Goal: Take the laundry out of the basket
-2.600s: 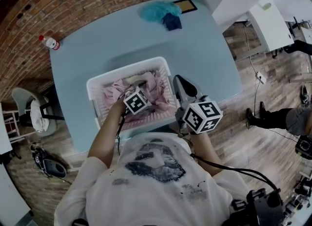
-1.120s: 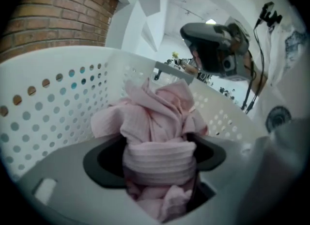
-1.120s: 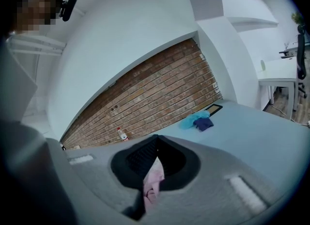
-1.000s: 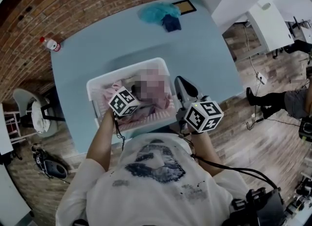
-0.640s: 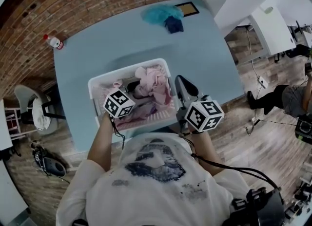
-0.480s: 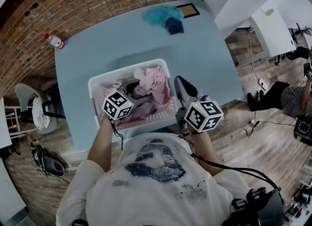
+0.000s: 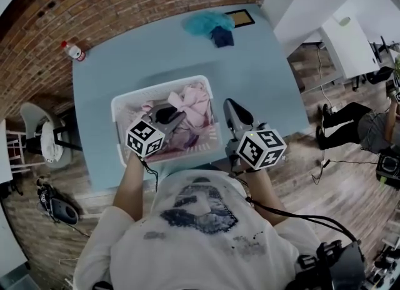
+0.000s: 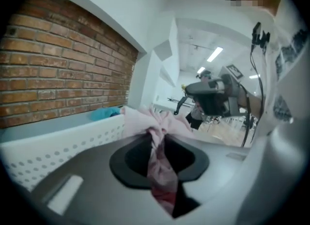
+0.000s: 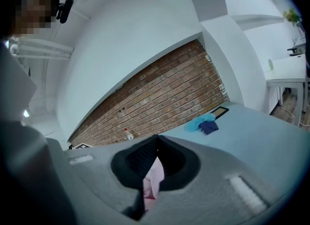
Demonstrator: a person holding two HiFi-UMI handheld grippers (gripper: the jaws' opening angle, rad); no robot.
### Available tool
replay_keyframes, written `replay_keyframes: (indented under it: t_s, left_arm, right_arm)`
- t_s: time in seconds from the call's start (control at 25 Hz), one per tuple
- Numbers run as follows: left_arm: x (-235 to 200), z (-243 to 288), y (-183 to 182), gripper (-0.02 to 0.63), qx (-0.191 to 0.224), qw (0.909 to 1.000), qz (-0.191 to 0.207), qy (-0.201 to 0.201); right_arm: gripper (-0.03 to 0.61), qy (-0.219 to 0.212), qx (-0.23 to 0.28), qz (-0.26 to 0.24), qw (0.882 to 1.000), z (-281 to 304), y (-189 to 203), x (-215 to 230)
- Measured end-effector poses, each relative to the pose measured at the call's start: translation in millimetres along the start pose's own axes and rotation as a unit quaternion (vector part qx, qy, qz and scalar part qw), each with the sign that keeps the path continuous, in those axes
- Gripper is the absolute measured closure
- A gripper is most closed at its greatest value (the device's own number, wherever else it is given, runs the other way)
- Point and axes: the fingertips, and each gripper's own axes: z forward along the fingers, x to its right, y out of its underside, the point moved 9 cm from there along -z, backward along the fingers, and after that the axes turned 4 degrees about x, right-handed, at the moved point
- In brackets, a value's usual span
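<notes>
A white perforated basket (image 7: 116,120) stands on the light blue table (image 7: 125,64), with crumpled pink laundry (image 7: 194,104) in it. My left gripper (image 7: 170,117) reaches into the basket, its jaws closing. In the left gripper view a twisted fold of pink cloth (image 8: 156,141) is pinched in the left gripper (image 8: 157,136), beside the basket wall (image 8: 63,144). My right gripper (image 7: 230,106) hovers by the basket's right rim, shut. In the right gripper view a pink sliver (image 9: 152,180) shows low in the slit of the right gripper (image 9: 156,139); I cannot tell if it is held.
A teal cloth (image 7: 203,23), a dark blue cloth (image 7: 220,35) and a framed picture (image 7: 240,17) lie at the table's far end. A bottle (image 7: 74,51) stands at the far left corner by the brick wall. Someone's legs (image 7: 350,123) show on the floor at right.
My left gripper has drawn slightly toward the basket's front left and its jaws have come together on pink cloth. The right gripper has stayed in place.
</notes>
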Motion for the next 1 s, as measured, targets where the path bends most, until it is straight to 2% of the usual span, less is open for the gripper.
replay_keyframes:
  t_s: [0.12, 0.36, 0.48, 0.64, 0.76, 1.0]
  left_arm:
    - [5, -7, -9, 0.537, 0.020, 0.9997, 0.006, -0.017]
    - [18, -30, -43, 0.537, 0.088, 0.9946, 0.016, -0.053]
    - [24, -45, -66, 0.538, 0.120, 0.9896, 0.034, -0.072]
    - [28, -60, -91, 0.541, 0.139, 0.9808, 0.068, -0.119]
    - [31, -72, -103, 0.544, 0.161, 0.9726, 0.069, -0.153]
    - [34, -92, -123, 0.546, 0.191, 0.9611, 0.080, -0.183]
  right_arm:
    - [0.581, -0.005, 0.000, 0.000, 1.000, -4, 1, 2]
    - [0.581, -0.023, -0.004, -0.006, 1.000, -11, -1, 4]
    - [0.581, -0.035, -0.004, -0.010, 0.999, -11, -5, 2]
    - [0.581, -0.060, 0.004, -0.024, 0.998, -6, -16, -6]
    - [0.581, -0.076, 0.015, -0.035, 0.996, 1, -27, -14]
    - [0.581, -0.100, 0.025, -0.050, 0.993, 13, -39, -33]
